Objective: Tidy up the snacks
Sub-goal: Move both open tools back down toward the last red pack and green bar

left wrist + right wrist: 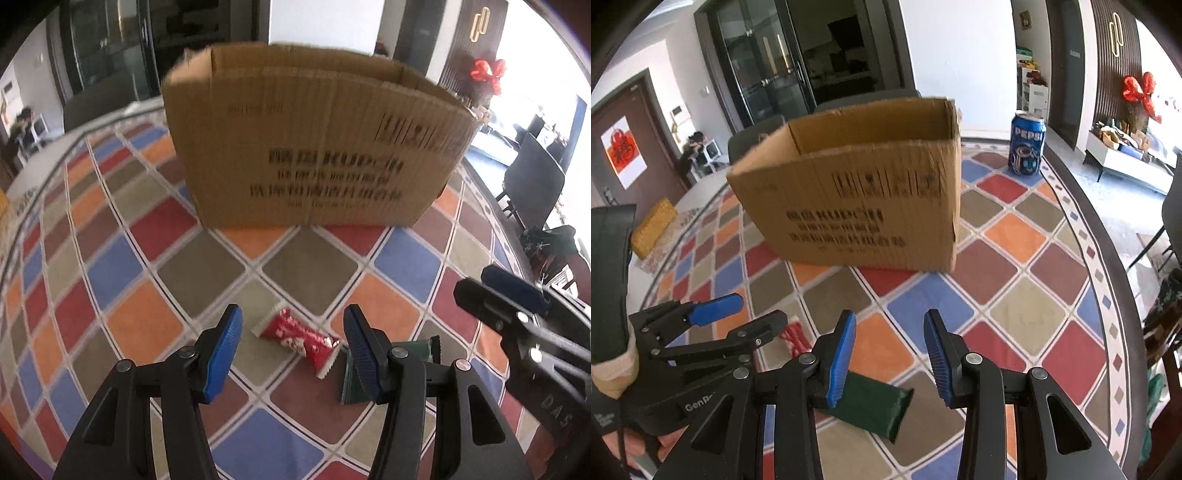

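Left wrist view has your left gripper pointed down at the red snack, which lies flat on the checked cloth between the two blue pads; the jaws stand about half open and nothing is held, with cloth showing on either side of the wrapper. Just beside it, partly hidden behind your inner finger, lies the green snack. Your right gripper is aimed at that one: in the right wrist view the green snack sits low in frame, mostly under the left pad rather than centred in the gap, and those jaws are open too but narrower, gripping nothing.

You look to be at the reach-and-pick step, both hands coming onto the two loose packets, with the box standing open-topped further back on the cloth, well apart from them (its inside is not visible, so what is already stowed I cannot tell). A Pepsi can stands beyond the box at the cloth's edge.

Next, I judge, you want the left jaws straddling the red wrapper across its short side before you close. On the right, shift sideways to centre the green packet first; the two grippers are close together, so mind they don't knock each other.
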`<state>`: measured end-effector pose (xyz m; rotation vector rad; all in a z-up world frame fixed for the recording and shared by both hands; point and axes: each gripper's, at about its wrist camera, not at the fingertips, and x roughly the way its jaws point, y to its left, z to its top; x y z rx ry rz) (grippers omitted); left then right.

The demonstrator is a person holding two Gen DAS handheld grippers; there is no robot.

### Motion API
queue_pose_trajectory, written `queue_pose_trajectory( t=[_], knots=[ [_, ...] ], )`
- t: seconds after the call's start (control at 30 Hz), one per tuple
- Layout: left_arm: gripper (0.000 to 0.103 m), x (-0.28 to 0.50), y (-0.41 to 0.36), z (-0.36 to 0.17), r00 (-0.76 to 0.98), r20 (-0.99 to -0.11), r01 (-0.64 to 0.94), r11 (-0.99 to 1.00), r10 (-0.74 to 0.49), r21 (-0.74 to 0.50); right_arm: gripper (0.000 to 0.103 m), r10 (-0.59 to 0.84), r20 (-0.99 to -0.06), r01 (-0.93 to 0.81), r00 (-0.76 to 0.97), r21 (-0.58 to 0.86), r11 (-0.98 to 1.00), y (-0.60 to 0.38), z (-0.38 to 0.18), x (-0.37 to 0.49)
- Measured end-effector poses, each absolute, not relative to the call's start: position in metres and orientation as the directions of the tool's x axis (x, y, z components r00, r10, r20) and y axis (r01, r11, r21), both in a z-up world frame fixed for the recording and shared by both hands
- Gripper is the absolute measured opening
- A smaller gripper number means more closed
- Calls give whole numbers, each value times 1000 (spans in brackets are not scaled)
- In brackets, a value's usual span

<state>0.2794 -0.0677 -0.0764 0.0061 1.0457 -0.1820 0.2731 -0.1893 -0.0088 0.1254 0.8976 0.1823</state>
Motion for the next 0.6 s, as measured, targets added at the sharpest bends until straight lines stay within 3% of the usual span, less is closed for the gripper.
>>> queue_pose_trajectory(
  t=[0.6],
  knots=[
    [54, 294, -69, -119, 386, -911, 88, 989, -145, -120, 39, 223, -809, -91, 544, 208, 974, -187, -42, 271]
  ],
)
